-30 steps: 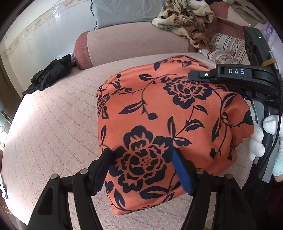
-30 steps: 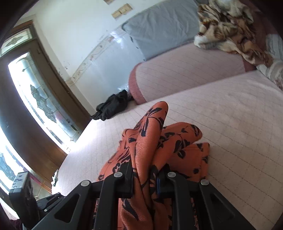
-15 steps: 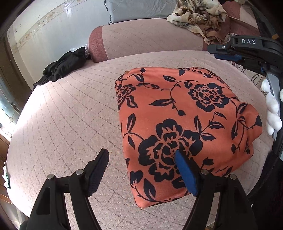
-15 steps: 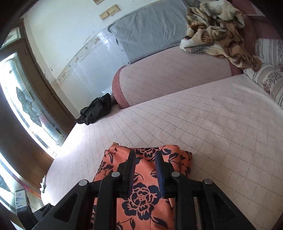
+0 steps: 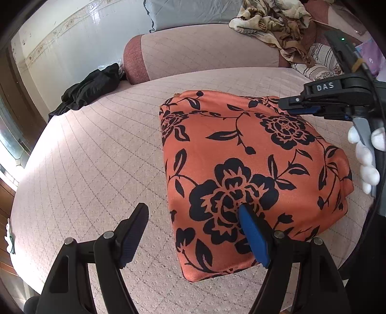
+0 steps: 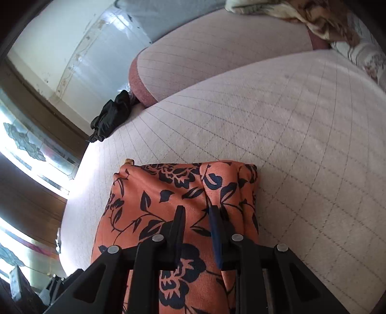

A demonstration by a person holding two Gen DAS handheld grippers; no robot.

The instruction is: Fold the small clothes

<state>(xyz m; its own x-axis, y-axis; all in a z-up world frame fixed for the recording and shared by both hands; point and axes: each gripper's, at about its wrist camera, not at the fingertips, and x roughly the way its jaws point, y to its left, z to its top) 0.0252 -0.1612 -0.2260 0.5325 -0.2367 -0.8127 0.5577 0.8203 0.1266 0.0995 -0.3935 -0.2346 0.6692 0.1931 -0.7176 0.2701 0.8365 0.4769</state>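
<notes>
Since a sec ago the orange floral garment (image 5: 243,169) has gone from bunched up in the right claw (image 6: 196,215) to lying flat, folded, on the pink quilted bed (image 5: 96,157); the right claw has let go and come down low over the cloth's far right part. Left claw (image 5: 193,227) has backed off toward the near edge, w/ the fabric no longer between both fingers.

Left claw: released, jaws wide. Its blue-padded right finger (image 5: 253,236) hangs over the big black flower near the cloth's near-left corner; the other finger is over bare quilt, beside the cloth's left edge. Contact w/ the fabric can't be told.

Right claw: jaws narrowly apart, nothing pinched between them, garment below. A white-gloved hand (image 5: 366,154) grips its handle at the right edge of the left wrist view.

Elsewhere on the bed: black clothing (image 5: 91,89) heaped at the far left by the bolster (image 5: 193,55), a brown patterned blanket (image 5: 272,17) crumpled at the far right.
</notes>
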